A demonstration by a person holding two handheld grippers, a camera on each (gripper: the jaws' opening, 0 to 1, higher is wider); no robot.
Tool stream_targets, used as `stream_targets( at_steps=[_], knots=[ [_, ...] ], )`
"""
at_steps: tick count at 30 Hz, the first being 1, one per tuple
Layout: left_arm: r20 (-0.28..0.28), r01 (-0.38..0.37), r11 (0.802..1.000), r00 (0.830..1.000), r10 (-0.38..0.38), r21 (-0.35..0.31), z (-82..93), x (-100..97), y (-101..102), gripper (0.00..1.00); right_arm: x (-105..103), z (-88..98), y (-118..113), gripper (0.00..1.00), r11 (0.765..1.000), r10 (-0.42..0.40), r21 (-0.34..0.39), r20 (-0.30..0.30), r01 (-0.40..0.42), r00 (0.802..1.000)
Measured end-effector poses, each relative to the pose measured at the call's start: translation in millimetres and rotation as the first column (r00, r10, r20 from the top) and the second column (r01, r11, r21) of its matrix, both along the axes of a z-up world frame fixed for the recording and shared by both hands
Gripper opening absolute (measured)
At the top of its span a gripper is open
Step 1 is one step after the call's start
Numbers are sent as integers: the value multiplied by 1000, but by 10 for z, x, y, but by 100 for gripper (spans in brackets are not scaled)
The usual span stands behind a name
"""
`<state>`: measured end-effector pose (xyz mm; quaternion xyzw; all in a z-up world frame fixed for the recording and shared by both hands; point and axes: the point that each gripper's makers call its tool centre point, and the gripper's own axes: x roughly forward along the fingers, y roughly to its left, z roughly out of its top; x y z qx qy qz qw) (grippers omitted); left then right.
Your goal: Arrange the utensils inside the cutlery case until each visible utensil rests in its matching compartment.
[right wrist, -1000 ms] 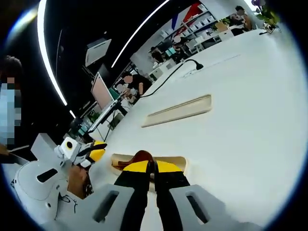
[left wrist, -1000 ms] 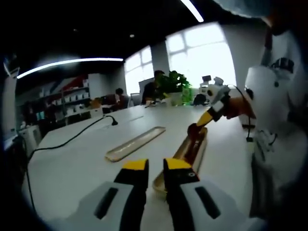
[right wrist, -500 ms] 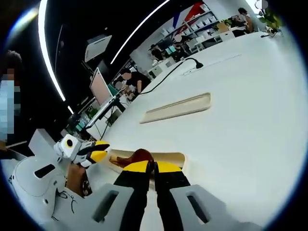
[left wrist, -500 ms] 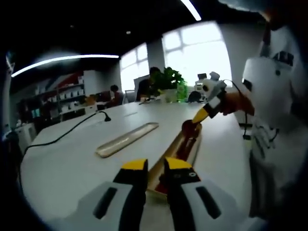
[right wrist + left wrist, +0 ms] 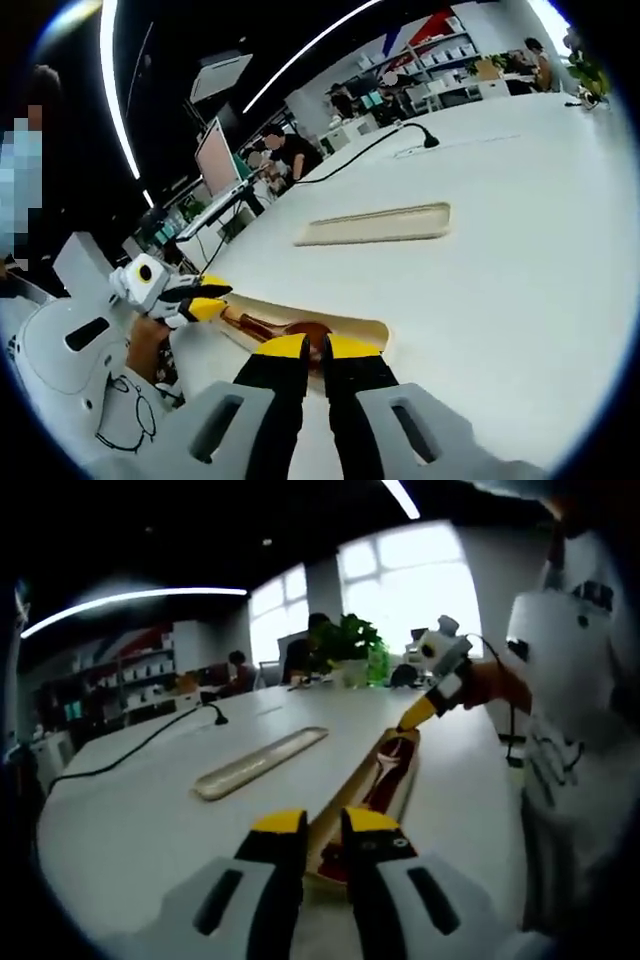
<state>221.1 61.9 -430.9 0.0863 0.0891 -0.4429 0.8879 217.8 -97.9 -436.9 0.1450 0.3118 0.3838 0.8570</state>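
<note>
A long wooden cutlery case (image 5: 400, 792) (image 5: 372, 326) lies on the white table, with a dark red-brown spoon (image 5: 385, 770) (image 5: 305, 331) lying along it. My left gripper (image 5: 324, 827) (image 5: 208, 300) is at the case's near end, its jaws a narrow gap apart with the end wall between them. At the opposite end my right gripper (image 5: 317, 348) (image 5: 412, 720) is shut, its tips just short of the spoon's bowl and holding nothing that I can see. The spoon's handle points toward the left gripper.
A second long shallow wooden tray (image 5: 262, 764) (image 5: 375, 224) lies apart on the table. A black cable (image 5: 140, 748) (image 5: 355, 155) runs across the far side. A potted plant (image 5: 345, 645) and seated people are at the back. A person's white sleeve (image 5: 565, 680) is close on the right.
The spoon's bowl was lifted at the right gripper's tips; it now lies down inside the case and the right tips stand just behind it. Both views shifted slightly.
</note>
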Motion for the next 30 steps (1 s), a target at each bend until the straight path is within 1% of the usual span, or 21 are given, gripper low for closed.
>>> stream_targets(
  at_steps=[4, 8, 15, 18, 22, 23, 27, 30],
  knots=[
    [-3, 0, 1000, 1000, 0, 3, -12, 2, -9, 14, 9, 11, -4, 5, 1000, 3, -10, 20, -2, 1000],
    [-3, -2, 1000, 1000, 2, 4, -11, 7, -5, 14, 32, 84, -51, 5, 1000, -8, -8, 42, 9, 999],
    [-3, -14, 1000, 1000, 14, -21, 47, 37, 23, 14, 108, 165, -138, 5, 1000, -22, -7, 77, 23, 997],
    [-3, -29, 998, 1000, 29, -56, 123, 65, 68, 14, 158, 191, -191, 4, 999, -37, 0, 90, 37, 995],
    [-7, -90, 991, 996, 90, -103, 218, 158, 197, 14, 246, 248, -277, 4, 998, -69, 19, 116, 67, 991],
    [-9, -107, 988, 994, 106, -114, 239, 182, 235, 14, 274, 271, -304, 4, 996, -84, 26, 126, 81, 989],
    [-13, -151, 977, 988, 151, -150, 310, 256, 347, 13, 329, 315, -360, 4, 995, -94, 39, 135, 89, 986],
    [-25, -177, 965, 984, 175, -191, 376, 307, 399, 13, 378, 326, -401, 4, 995, -100, 27, 151, 97, 984]
  ],
)
